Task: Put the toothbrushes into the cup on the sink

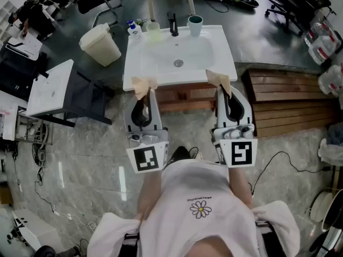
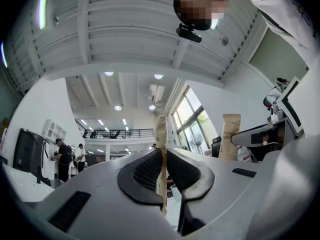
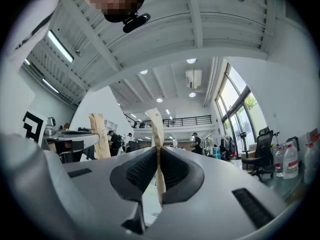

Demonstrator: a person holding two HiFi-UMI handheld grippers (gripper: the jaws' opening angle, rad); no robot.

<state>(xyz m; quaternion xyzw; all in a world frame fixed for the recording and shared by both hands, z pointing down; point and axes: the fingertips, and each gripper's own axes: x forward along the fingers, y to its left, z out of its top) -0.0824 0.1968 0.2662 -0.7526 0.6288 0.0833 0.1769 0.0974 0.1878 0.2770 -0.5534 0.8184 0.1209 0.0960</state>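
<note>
Kraft-paper packet pinched in left claw, second packet in right claw (contents hidden).

The faucet stands at the middle of the sink's back rim, with the cup just to its right, a second cup just to its left and a bottle at the back-left corner. A bin stands left of the sink and a slatted wooden platform right of it. Side by side before the sink, the left claw and right claw each hold a wrapped toothbrush over its front rim.
</note>
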